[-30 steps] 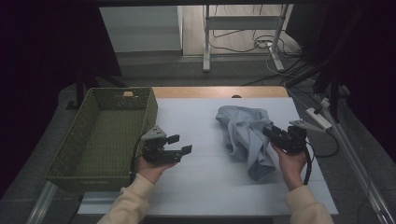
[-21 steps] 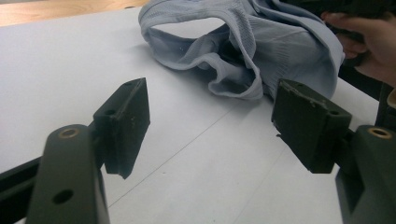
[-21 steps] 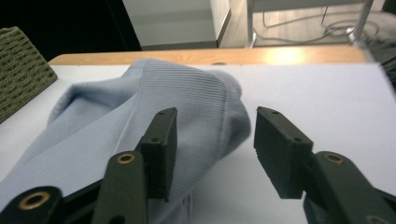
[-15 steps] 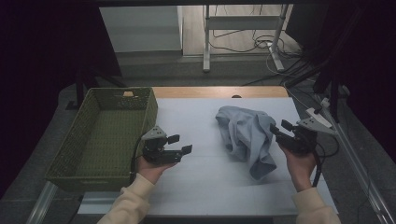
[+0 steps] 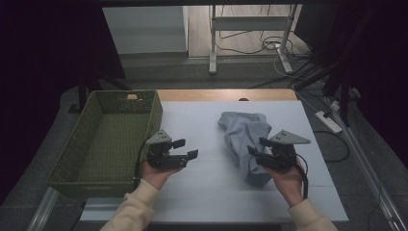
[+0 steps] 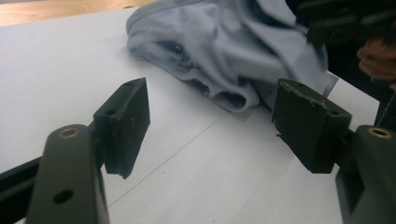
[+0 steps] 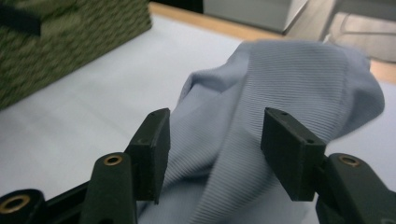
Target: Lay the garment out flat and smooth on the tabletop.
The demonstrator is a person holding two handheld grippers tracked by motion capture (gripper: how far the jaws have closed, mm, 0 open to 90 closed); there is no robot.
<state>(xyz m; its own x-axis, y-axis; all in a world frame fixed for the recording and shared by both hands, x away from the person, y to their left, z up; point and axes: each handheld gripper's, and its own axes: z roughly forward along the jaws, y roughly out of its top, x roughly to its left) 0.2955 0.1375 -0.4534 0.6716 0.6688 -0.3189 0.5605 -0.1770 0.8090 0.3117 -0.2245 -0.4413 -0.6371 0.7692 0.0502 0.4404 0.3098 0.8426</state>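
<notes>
The crumpled blue cloth lies on the white tabletop. The right tool sits at its 4 o'clock, jaws just opening, cloth loose between them. The left tool hovers at 9 o'clock, jaws apart, empty.

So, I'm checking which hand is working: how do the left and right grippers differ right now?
The right gripper sits against the blue cloth, its jaws just opening with a fold between them, unpinched; the left gripper hovers over bare table, nothing between its jaws. Both are open.
</notes>
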